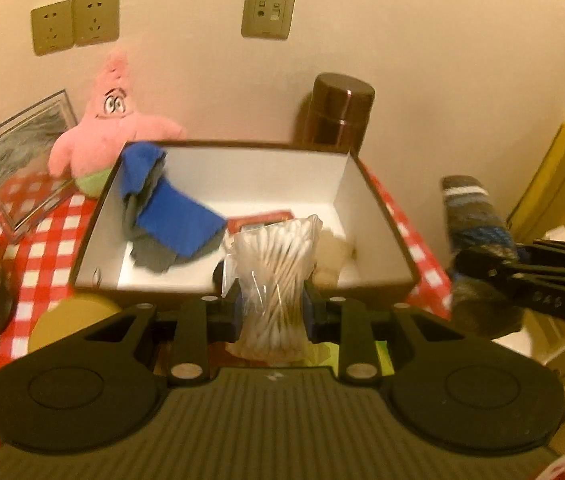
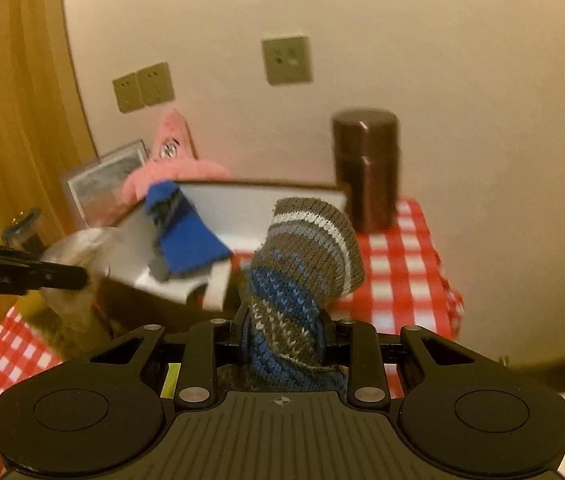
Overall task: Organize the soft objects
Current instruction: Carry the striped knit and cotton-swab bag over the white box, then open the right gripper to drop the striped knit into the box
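The left gripper [image 1: 272, 312] has its jaws closed on a clear bag of cotton swabs [image 1: 272, 272], held upright just in front of an open white-lined box [image 1: 370, 208] on the red-checked worktop [image 1: 42, 248]. Inside the box lie a blue cloth [image 1: 178, 220] over a grey one, a red packet [image 1: 262, 218] and a pale fluffy thing [image 1: 334, 252]. A pink plush star [image 1: 110, 128] and a brown flask [image 1: 340, 108] stand behind the box against the wall, a clear case [image 1: 14, 168] stands at the left, and at the right the right gripper [image 1: 530, 276] holds a striped knitted sock [image 1: 478, 216].
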Available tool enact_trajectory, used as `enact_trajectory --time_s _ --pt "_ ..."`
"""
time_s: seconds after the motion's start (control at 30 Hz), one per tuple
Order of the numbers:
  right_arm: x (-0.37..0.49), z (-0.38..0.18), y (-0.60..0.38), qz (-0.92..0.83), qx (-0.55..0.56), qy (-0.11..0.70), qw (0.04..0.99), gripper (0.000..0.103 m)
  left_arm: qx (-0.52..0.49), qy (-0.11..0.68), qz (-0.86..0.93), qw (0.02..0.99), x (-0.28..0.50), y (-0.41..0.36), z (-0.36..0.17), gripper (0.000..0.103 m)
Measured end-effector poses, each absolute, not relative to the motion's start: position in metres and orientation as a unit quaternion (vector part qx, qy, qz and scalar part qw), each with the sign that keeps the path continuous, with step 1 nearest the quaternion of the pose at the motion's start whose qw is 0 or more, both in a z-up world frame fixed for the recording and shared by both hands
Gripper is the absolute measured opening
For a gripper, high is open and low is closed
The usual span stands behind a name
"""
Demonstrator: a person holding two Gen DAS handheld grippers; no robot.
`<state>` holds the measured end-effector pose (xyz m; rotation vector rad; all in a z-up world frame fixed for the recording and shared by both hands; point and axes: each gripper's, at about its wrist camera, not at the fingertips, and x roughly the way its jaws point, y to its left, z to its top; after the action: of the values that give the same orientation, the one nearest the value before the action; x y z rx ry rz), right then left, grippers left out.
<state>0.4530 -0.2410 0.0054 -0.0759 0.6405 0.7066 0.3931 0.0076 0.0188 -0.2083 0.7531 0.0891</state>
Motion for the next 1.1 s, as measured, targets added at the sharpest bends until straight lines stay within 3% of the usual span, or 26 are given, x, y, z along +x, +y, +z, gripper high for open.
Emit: enact_trajectory --time_s 0.57,0.6,0.73,1.1 --pt "0.578 -0.036 -0.153 0.379 -0.08 0.332 0.86 0.03 -0.109 0.407 0.062 0.905 0.524 0.021 -0.02 0.026" --pt "0.583 -0.039 -0.151 0.379 -0.081 0.332 0.86 0.031 -0.109 0.409 0.063 0.904 0.53 0.022 -0.023 0.026" --pt "0.601 -0.046 -0.146 0.363 -0.08 0.321 0.871 0.052 -0.11 0.416 0.061 0.901 0.546 0.023 -0.032 0.026" --pt "0.614 -0.051 -0.158 0.355 -0.076 0.319 0.875 0.055 -0.112 0.414 0.055 0.902 0.568 0.027 -0.044 0.029"
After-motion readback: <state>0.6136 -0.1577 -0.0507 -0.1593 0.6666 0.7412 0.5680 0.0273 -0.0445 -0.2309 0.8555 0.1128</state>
